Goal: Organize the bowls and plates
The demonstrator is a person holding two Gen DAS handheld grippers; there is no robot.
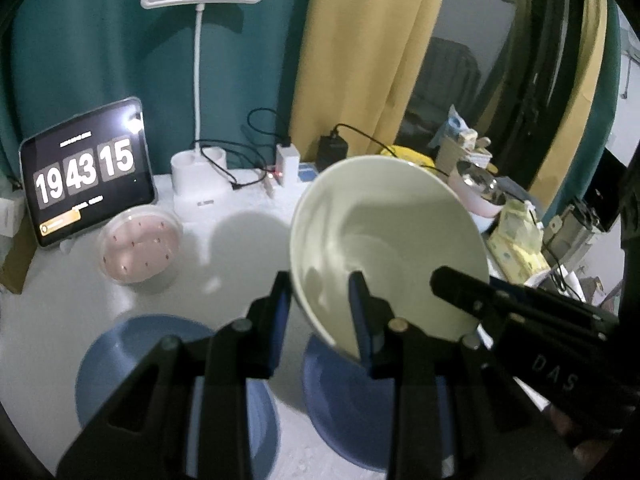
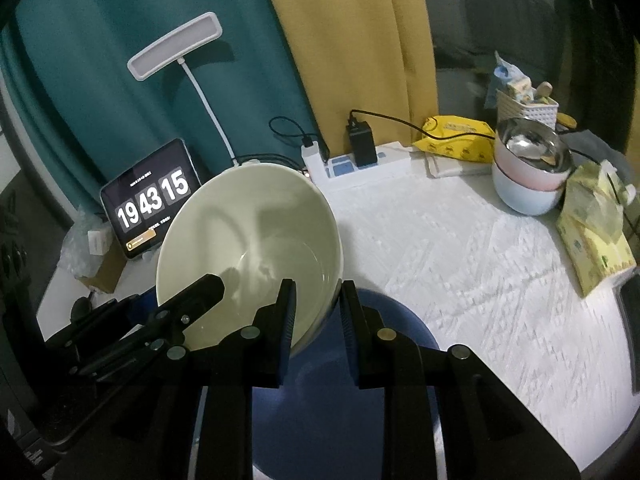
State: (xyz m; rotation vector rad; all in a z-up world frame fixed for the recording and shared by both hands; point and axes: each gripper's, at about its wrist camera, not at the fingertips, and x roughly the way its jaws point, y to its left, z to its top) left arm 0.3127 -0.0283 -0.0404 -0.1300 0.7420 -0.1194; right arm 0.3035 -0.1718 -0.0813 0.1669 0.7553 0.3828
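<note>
Cream bowl (image 1: 384, 240) hangs tilted, rim pinched by left gripper (image 1: 320, 300) and right gripper (image 2: 316, 312).

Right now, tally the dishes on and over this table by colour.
Cream: 1, the bowl both grippers hold.
Blue: 2, the plates.
Pink: 1, the lidded dish.
Stacked bowls at the far edge: 2.
Total: 6.

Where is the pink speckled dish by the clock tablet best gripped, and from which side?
On its rim. The pink dish lies flat and shallow on the table, so only its thin raised edge gives purchase. Coming from the near side, one finger inside and one outside, looks best, since the tablet stands close behind it. Both tongs are busy with the white bowl.
</note>
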